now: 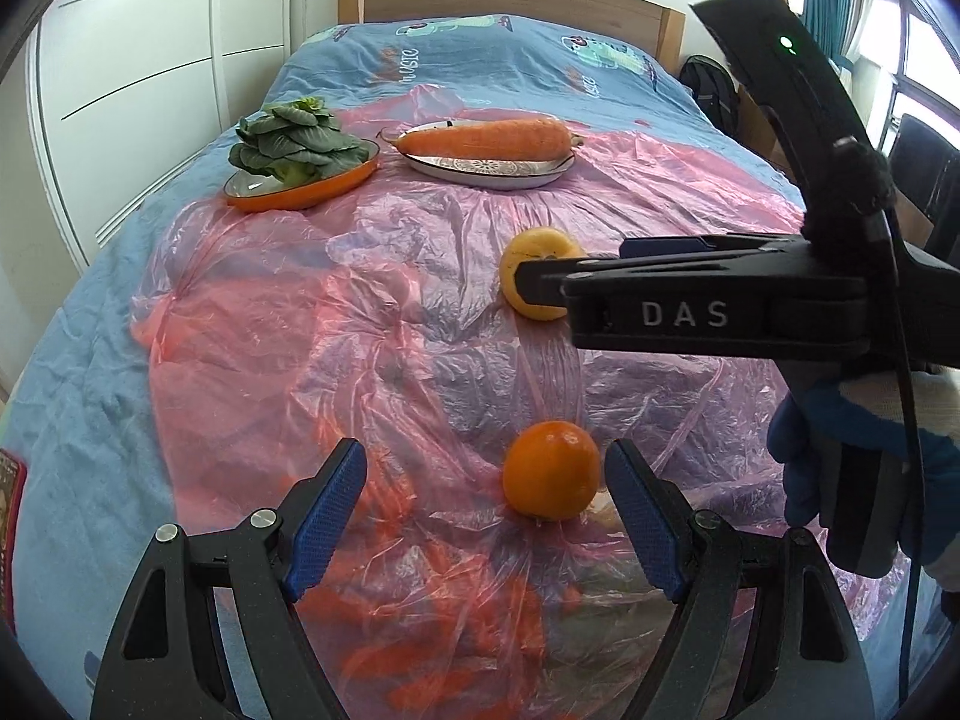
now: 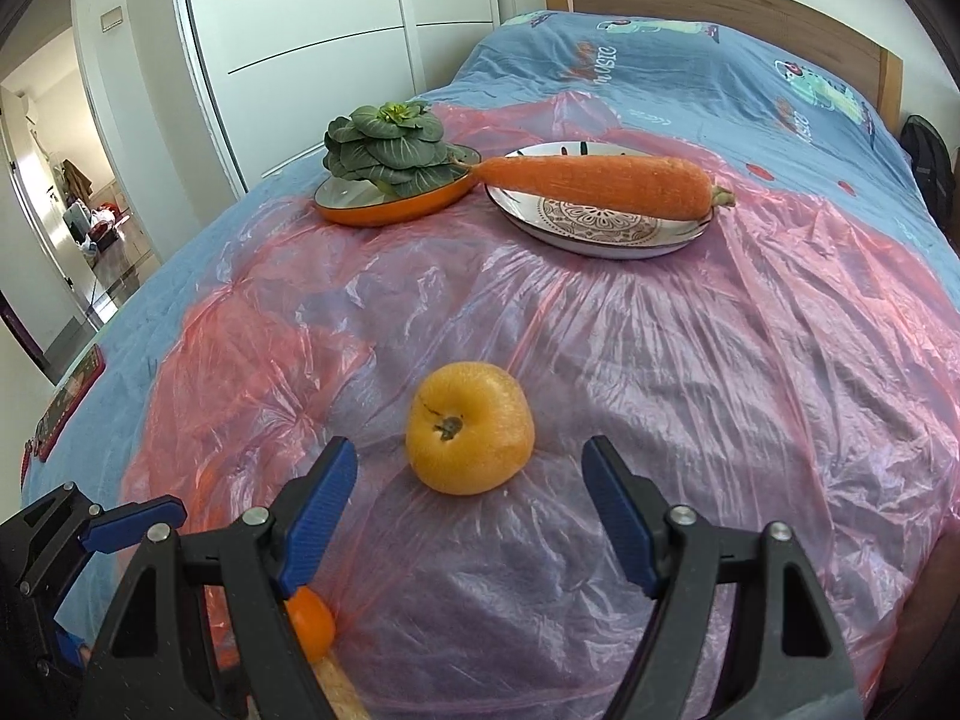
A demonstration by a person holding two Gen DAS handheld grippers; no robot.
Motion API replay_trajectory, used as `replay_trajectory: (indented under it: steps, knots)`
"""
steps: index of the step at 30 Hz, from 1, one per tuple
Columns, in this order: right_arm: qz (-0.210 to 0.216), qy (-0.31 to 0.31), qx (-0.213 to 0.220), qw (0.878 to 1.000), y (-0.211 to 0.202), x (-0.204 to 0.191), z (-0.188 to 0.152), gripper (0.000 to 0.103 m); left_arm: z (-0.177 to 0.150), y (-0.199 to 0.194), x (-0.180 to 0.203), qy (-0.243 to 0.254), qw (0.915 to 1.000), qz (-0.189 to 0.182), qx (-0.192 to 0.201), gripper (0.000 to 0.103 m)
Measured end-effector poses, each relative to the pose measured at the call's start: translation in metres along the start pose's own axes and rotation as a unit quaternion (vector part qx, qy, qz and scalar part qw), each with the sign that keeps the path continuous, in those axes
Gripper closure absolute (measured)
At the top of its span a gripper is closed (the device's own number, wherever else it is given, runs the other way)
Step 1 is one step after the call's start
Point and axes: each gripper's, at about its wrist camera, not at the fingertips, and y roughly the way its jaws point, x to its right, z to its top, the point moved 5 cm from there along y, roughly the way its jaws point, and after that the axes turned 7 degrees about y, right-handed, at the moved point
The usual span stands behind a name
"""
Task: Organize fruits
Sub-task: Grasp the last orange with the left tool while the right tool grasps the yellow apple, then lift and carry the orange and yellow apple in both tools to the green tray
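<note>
A home bedroom: bed with wooden headboard, white wardrobe.

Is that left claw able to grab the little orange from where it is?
Probably yes. The left claw is open, the orange sits just ahead between its fingers, and nothing blocks the way.

Apple lies before carrot, behind orange.

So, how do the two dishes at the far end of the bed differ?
The orange-rimmed round dish holds a leafy green vegetable; the white patterned plate with a dark rim holds a long orange carrot. The dish stands left of the plate. The carrot overhangs its plate's rim; the greens sit inside. Both rest on the pink plastic sheet.
</note>
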Motion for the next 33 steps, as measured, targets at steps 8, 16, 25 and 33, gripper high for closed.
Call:
replay_trajectory:
  steps: [8,16,25,33]
  knots:
    - [0.003,-0.004,-0.014,1.0,0.019,-0.002,0.006,0.0,-0.003,0.019,0.009,0.014,0.9995,-0.008,-0.027,0.041]
    - [0.001,-0.002,-0.033,0.999,0.032,-0.001,0.0,0.025,-0.009,0.025,0.01,0.013,0.9988,-0.023,-0.041,0.057]
    - [0.0,-0.003,-0.041,0.999,0.033,0.0,0.0,0.037,-0.009,0.026,0.01,0.014,0.9984,-0.029,-0.046,0.072]
    - [0.006,0.018,-0.031,0.999,0.019,0.001,0.003,0.037,-0.012,0.018,0.003,-0.008,0.9982,-0.033,-0.048,0.072]
